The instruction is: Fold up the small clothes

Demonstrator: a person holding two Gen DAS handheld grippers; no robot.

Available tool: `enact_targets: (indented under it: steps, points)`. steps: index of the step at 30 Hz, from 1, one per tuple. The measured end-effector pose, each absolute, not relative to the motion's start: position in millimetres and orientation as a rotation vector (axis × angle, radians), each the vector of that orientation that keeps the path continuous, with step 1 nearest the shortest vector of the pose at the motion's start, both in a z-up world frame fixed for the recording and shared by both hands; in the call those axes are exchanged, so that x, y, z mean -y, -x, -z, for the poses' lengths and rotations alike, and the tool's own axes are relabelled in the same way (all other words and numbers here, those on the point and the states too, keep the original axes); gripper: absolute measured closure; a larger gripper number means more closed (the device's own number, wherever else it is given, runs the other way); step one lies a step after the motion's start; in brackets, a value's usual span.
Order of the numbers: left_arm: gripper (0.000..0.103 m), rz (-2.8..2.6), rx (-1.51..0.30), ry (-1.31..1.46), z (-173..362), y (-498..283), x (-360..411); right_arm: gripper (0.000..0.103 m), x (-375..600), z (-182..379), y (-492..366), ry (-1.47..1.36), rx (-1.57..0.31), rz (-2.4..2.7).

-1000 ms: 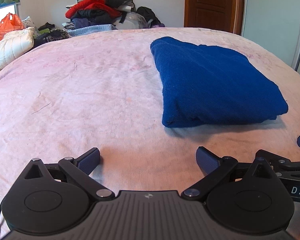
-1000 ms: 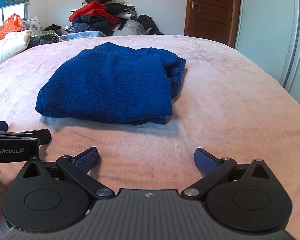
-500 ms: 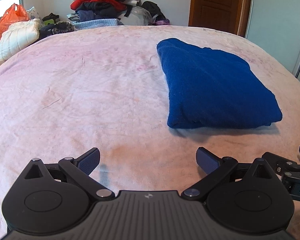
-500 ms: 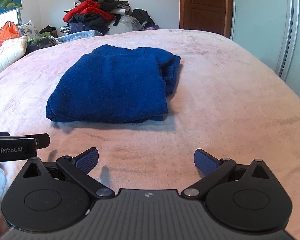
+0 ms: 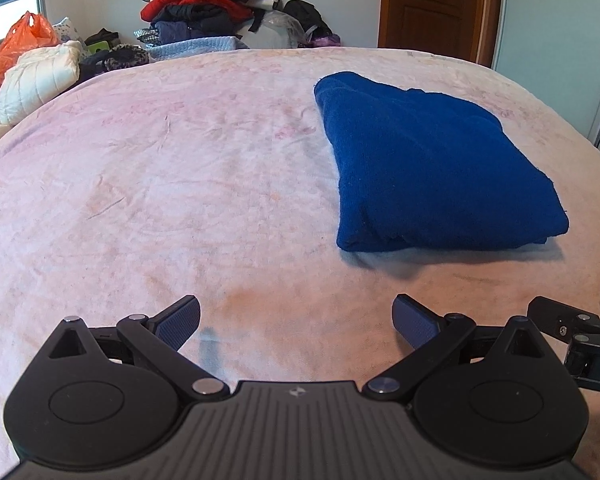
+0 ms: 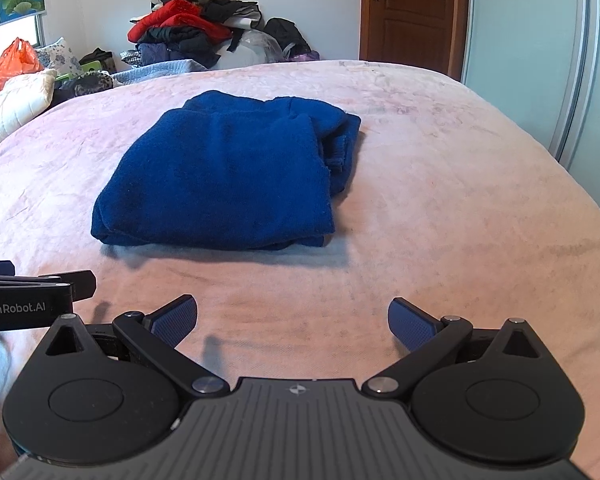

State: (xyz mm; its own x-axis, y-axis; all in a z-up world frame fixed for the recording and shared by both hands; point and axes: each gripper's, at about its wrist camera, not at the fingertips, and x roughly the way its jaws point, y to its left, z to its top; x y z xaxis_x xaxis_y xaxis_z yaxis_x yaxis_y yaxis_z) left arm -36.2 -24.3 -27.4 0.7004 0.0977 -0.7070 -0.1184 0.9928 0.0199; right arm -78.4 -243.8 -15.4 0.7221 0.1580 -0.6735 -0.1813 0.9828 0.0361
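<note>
i read the fold as finished, both tools backed off over the pink bed cover (image 5: 180, 184). blue garment (image 6: 228, 176) lies ahead and a bit left of my right gripper (image 6: 293, 320), ahead-right of my left gripper (image 5: 296, 322), touching neither. it looks like a thick squarish bundle, layered edges on its right side a little uneven. both grippers spread wide, holding nothing. next move probably calls for fetching another piece from the clothes pile (image 6: 188, 28) far ahead.
</note>
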Motion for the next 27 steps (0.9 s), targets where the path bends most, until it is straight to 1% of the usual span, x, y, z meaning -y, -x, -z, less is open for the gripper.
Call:
enact_targets:
  steps: [27]
  points:
    - [0.0,-0.103,-0.799,-0.002,32,39,35,0.0,257,20,80,0.004,-0.747,-0.176]
